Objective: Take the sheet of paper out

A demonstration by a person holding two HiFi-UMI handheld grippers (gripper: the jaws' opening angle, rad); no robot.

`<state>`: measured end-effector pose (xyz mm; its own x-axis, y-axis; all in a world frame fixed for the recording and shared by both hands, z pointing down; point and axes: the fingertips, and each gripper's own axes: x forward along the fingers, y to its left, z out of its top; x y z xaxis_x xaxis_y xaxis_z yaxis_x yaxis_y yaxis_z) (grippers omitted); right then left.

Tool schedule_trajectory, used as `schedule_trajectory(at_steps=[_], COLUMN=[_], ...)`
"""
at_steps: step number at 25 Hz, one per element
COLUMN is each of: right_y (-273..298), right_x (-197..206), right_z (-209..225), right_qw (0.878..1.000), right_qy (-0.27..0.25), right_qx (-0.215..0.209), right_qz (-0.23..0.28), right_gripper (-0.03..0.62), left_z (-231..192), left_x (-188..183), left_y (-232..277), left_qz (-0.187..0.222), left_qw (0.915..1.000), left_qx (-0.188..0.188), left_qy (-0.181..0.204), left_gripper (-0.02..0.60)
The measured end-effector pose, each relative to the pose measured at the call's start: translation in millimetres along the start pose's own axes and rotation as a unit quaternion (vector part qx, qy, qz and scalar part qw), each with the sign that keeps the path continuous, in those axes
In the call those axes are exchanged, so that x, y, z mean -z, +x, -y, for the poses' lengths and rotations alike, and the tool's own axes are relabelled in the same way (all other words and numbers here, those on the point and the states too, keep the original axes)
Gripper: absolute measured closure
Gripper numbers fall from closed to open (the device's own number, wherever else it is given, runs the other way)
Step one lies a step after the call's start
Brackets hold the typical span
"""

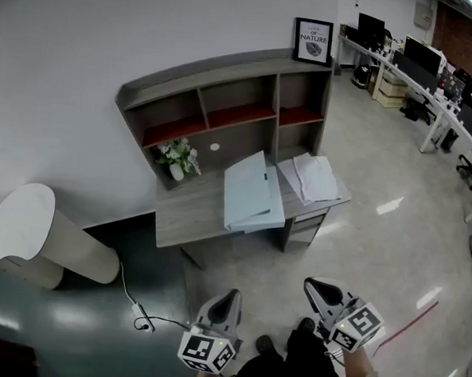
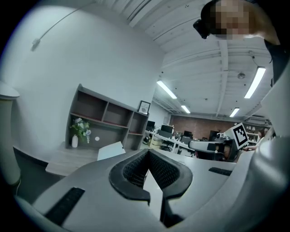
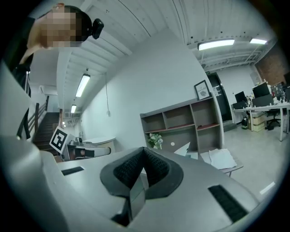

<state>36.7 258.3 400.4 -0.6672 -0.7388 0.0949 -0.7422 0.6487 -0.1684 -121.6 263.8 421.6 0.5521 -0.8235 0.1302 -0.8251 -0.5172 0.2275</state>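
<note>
Holding nothing: your left gripper (image 1: 231, 294) has its jaws pressed together, pad against pad. Your right gripper (image 1: 311, 285) is in the same condition, jaws together and empty. Both sit side by side over the floor, well short of the desk (image 1: 185, 214), noses toward it.

- Desk: grey, set against the white wall.
- Folder (image 1: 251, 194): pale blue, on the desk's middle, cover partly raised, lower edge at the desk's front edge.
- Paper (image 1: 311, 177): white sheets, loosely stacked on the desk's right end, just beside the folder. Whether another sheet lies inside the folder cannot be told. You touch neither item.
- Hutch (image 1: 226, 95): on the desk's back, open compartments with red shelves.
- Plant (image 1: 178, 156): white flowers in a white vase, at the desk's back left, under the hutch's shelf.
- Frame (image 1: 313, 40): upright above the desk, on the hutch's right end.
- Pedestal (image 1: 37, 239): beige, rounded, left of the desk.
- Cable (image 1: 137, 311): on the floor, in front of the desk's left corner.
</note>
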Motion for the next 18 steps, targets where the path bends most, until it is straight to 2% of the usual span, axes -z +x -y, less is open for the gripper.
schedule_trajectory(at_steps=[7, 12, 18], right_y=[6.4, 15.6, 51.4], right_x=[7.7, 11.9, -2.7], right_z=[12.0, 36.2, 73.0], right_qw=[1.0, 1.0, 1.0], right_qy=[0.006, 0.016, 0.005], right_qx=[0.016, 0.016, 0.005], right_qz=[-0.005, -0.011, -0.006], right_gripper=[0.582, 0.582, 0.582], left_z=[-2.1, -4.4, -17.1], left_x=[14.3, 24.9, 13.8], left_y=[14.7, 38.8, 79.3], left_qz=[-0.022, -0.036, -0.044], left_qw=[0.9993, 0.9988, 0.9982], left_qx=[-0.004, -0.005, -0.014], left_qy=[0.03, 0.033, 0.038], left_gripper=[0.569, 0.569, 0.569])
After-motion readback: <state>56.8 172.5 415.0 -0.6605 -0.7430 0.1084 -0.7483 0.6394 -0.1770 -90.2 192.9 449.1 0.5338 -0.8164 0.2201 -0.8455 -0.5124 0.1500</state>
